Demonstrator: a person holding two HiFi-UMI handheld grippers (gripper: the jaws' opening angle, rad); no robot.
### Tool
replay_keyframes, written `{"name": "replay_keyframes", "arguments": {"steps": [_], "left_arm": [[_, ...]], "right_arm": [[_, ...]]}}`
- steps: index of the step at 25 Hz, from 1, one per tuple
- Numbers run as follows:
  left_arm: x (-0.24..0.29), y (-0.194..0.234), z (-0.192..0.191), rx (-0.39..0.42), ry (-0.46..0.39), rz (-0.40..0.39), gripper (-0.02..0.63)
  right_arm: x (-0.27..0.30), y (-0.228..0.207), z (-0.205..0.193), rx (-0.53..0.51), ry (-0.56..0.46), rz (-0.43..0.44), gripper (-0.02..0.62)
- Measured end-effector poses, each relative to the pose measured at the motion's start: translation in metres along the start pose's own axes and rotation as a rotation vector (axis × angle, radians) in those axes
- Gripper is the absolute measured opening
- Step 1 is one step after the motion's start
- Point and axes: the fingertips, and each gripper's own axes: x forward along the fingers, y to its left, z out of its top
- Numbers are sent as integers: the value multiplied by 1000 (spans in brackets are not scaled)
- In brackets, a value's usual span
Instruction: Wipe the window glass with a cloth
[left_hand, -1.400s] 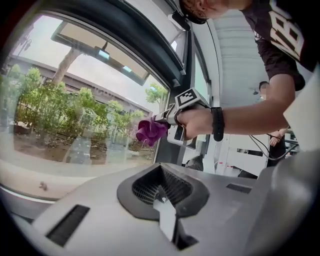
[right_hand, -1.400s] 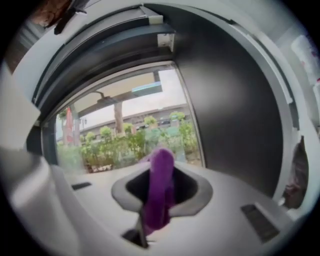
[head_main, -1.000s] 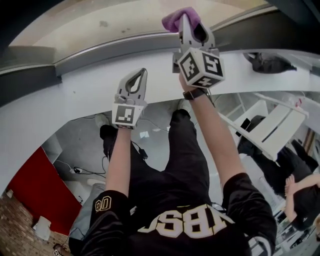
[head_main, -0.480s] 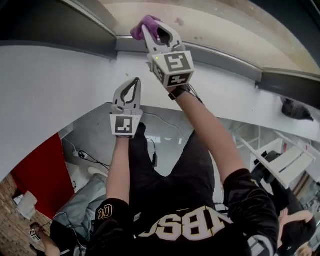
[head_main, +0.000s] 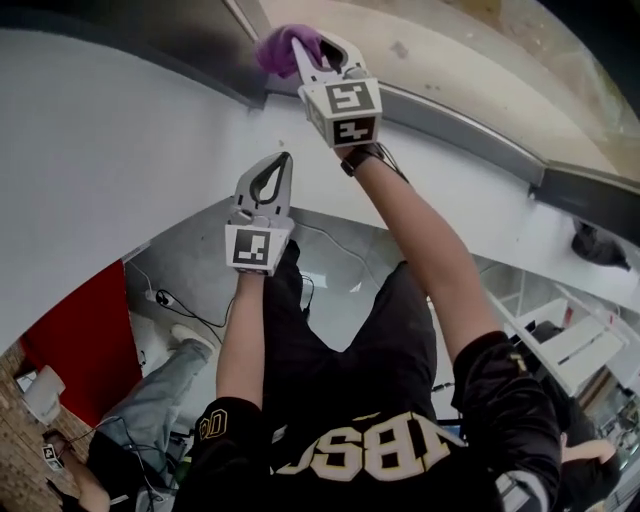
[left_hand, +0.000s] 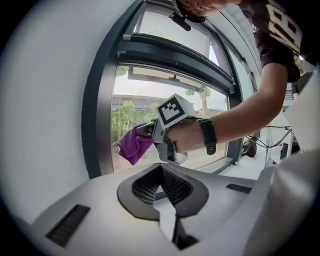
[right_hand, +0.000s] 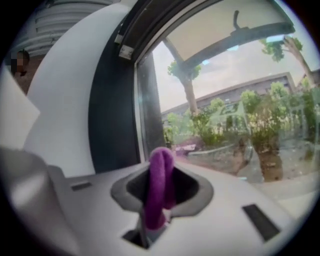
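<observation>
At the pane's left edge: the purple cloth (head_main: 277, 48) is bunched where the window glass (head_main: 450, 70) meets the dark window frame (head_main: 200, 35), near 11 o'clock in the head view.
Right gripper (head_main: 303, 52): clenched on the cloth and raised to the window, at about 1 o'clock from the left gripper.
Cloth between the right jaws: a folded loop (right_hand: 160, 180) stands upright in the right gripper view. Its top reaches the foot of the glass (right_hand: 240, 100), and a faint purple reflection sits at 2 o'clock of it.
Left gripper (head_main: 284, 165): jaws pressed together with nothing between them. It is held lower, in front of the white wall (head_main: 100, 150), well apart from the glass.
Marker cube (head_main: 345, 100): sits on the right gripper, just above the wrist.
Right hand (left_hand: 182, 137): wraps the right gripper's handle in the left gripper view, with the cloth (left_hand: 132, 145) at 9 o'clock of it, just beside the upright frame bar (left_hand: 100, 125).
Wristband (left_hand: 207, 136): black, on the right wrist.
Beyond the glass: green trees (right_hand: 260, 120) and a long low building, blurred.
</observation>
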Motion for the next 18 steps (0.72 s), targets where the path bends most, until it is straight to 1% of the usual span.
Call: {"name": "replay_keyframes", "arguments": {"steps": [2,4,8,11,14,18], "left_arm": [[15,-28,3,-19,-13,-36,17],[37,-65,7,-20,-21,-86,17],[82,-159,11,-5,-38,-204,17],[110,-239,13,-8,-49,-311,17],[132,-305,18,-9,-59,-375,17],[153,-369,23,-17,-71,-443,17]], "right_arm": [[-35,-31,-3,-6,9,-39,83],[-75,-70,-4,2,6,-85,83],[-166,-161,-14,58,3,-200,83],[-245,-234,-22,65,5,-315,83],[-317,-302,-30,103,4,-436,83],[-412,-389,-52,210,11,-670,83]]}}
